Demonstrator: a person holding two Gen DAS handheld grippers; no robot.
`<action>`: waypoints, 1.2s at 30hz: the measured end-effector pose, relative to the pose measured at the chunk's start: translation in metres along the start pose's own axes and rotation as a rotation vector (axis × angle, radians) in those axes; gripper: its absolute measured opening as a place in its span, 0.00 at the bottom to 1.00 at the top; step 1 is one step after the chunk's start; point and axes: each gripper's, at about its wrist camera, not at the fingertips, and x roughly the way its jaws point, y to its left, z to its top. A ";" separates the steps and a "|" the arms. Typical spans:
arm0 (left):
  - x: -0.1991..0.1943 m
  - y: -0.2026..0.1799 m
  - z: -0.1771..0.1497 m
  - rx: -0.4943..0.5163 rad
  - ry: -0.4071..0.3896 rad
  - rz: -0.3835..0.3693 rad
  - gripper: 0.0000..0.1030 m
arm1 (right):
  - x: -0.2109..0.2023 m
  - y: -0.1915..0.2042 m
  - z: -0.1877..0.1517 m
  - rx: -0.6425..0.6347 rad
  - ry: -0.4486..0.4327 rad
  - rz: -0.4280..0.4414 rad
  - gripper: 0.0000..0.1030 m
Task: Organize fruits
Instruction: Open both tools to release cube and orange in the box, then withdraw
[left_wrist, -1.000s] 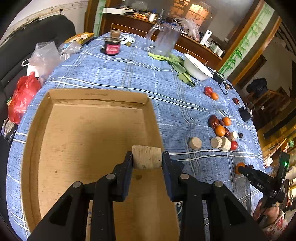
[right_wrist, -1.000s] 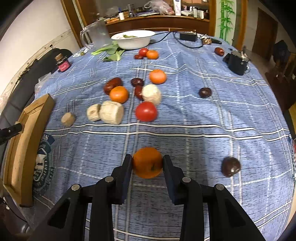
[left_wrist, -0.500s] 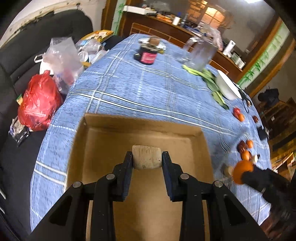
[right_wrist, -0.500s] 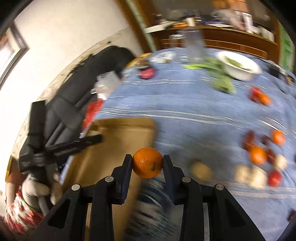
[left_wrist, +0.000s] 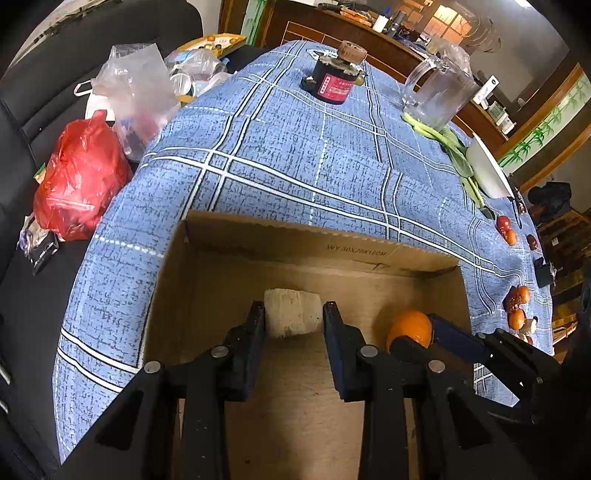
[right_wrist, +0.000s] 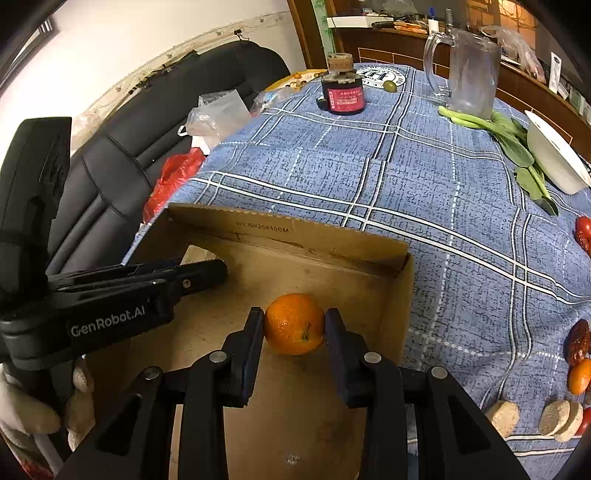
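An open cardboard box (left_wrist: 314, 240) (right_wrist: 288, 236) lies on the blue plaid tablecloth. My left gripper (left_wrist: 293, 315) is shut on a pale beige cork-like chunk (left_wrist: 291, 312) and holds it inside the box near the far wall. My right gripper (right_wrist: 294, 325) is shut on an orange (right_wrist: 293, 323) over the box's right side; the orange also shows in the left wrist view (left_wrist: 410, 328). My left gripper also shows in the right wrist view (right_wrist: 218, 271), at the left of the box. More fruits (right_wrist: 578, 354) and beige chunks (right_wrist: 554, 415) lie on the cloth at the right.
A dark jar with a red label (left_wrist: 334, 79), a glass mug (left_wrist: 437, 94), green leaves (right_wrist: 509, 136) and a white bowl (right_wrist: 554, 155) stand at the far side. A red bag (left_wrist: 79, 177) and clear bags (left_wrist: 136, 92) lie on the black sofa at the left.
Both grippers have moved down into the box. The right gripper has carried the orange from beside the box to over its right side. Both stay shut on their loads.
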 end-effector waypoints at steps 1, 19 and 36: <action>0.000 -0.001 0.001 0.001 0.003 -0.003 0.35 | 0.001 0.001 0.001 -0.006 -0.001 -0.005 0.38; -0.072 -0.026 -0.017 -0.092 -0.130 0.034 0.57 | -0.073 -0.022 -0.020 0.040 -0.127 0.013 0.58; -0.062 -0.152 -0.068 0.025 -0.095 -0.012 0.57 | -0.182 -0.204 -0.176 0.429 -0.134 -0.132 0.58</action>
